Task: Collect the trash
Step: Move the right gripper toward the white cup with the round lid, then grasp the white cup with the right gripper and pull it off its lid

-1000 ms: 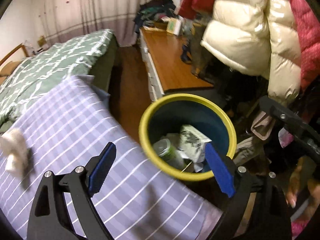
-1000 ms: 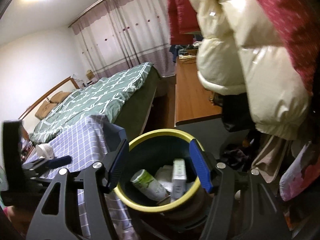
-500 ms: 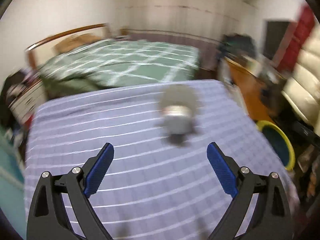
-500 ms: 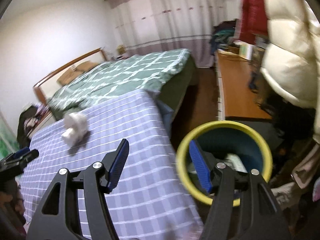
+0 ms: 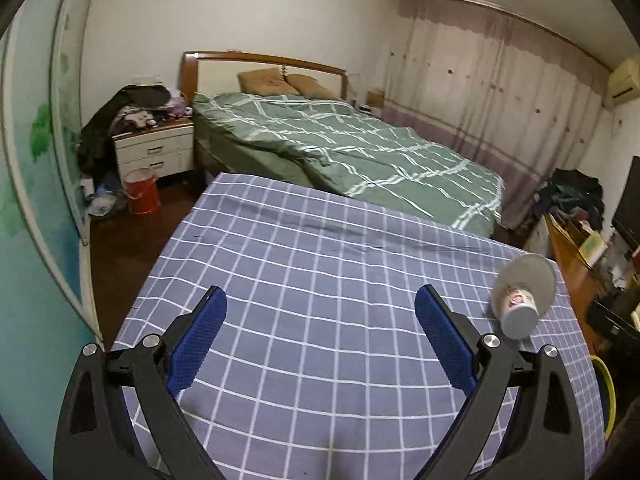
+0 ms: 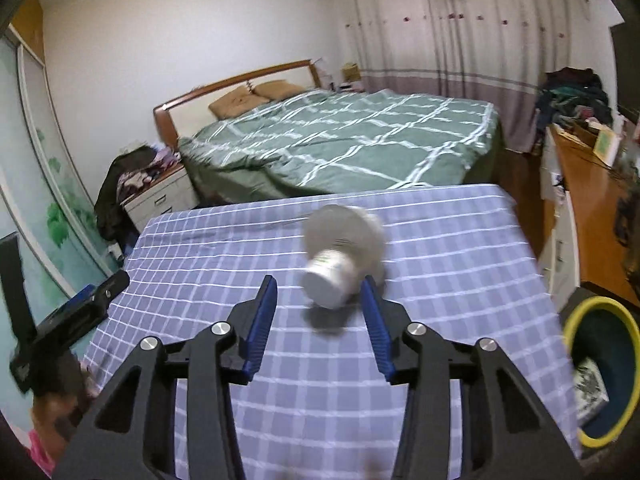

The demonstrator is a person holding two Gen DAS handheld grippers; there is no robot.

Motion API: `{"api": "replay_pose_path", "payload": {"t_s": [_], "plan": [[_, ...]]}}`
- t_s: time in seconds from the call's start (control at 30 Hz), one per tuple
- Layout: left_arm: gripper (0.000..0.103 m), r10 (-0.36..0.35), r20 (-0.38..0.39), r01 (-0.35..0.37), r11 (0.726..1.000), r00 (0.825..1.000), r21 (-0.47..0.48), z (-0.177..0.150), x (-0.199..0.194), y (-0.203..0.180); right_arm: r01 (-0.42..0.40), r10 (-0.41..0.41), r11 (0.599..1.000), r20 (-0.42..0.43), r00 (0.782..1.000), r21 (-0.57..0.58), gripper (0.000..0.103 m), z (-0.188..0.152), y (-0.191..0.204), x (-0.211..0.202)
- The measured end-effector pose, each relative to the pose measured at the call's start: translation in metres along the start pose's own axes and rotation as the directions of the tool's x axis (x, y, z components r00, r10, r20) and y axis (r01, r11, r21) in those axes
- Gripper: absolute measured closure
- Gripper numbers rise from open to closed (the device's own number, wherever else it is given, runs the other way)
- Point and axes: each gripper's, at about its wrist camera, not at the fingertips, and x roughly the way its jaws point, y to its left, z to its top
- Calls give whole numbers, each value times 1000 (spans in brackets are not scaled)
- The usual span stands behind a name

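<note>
A white paper cup (image 6: pixel 340 256) lies on its side on the blue checked cloth (image 6: pixel 440 264), blurred. My right gripper (image 6: pixel 319 294) is just behind it. Its jaws are closing, the cup's base sits between the fingertips, and a gap still shows on the left side. In the left wrist view the same cup (image 5: pixel 520 300) lies to the right of my left gripper (image 5: pixel 320 332), which stands wide open over bare cloth (image 5: pixel 320 248) with nothing between its pads. The yellow-rimmed blue bin (image 6: pixel 600 300) with trash inside stands off the cloth's right edge.
Beyond the cloth is a bed with a green quilt (image 5: pixel 340 140). A white nightstand (image 5: pixel 154 152) and a red bucket (image 5: pixel 140 194) stand at the far left, and a wooden desk (image 6: pixel 592 208) runs along the right. My left gripper (image 6: pixel 76 312) shows at the left of the right wrist view.
Both views have swung from the bin to the checked cloth. The cup now lies at the right gripper's fingertips, and that gripper's jaws have narrowed. The left jaws stay wide.
</note>
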Motion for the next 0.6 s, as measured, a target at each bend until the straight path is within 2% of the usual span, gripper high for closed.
{"api": "replay_pose_path", "payload": {"t_s": [0.17, 0.33, 0.6], "plan": [[9, 18, -32, -18, 1000, 999, -1, -4, 14, -1, 87, -87, 996, -9, 996, -3, 61, 7, 19, 45], [9, 21, -42, -21, 1000, 999, -4, -8, 22, 1, 172, -172, 985, -10, 985, 25, 61, -1, 12, 74], [9, 21, -56, -20, 1000, 998, 9, -12, 27, -3, 190, -189, 981, -35, 981, 32, 60, -10, -6, 82]]}}
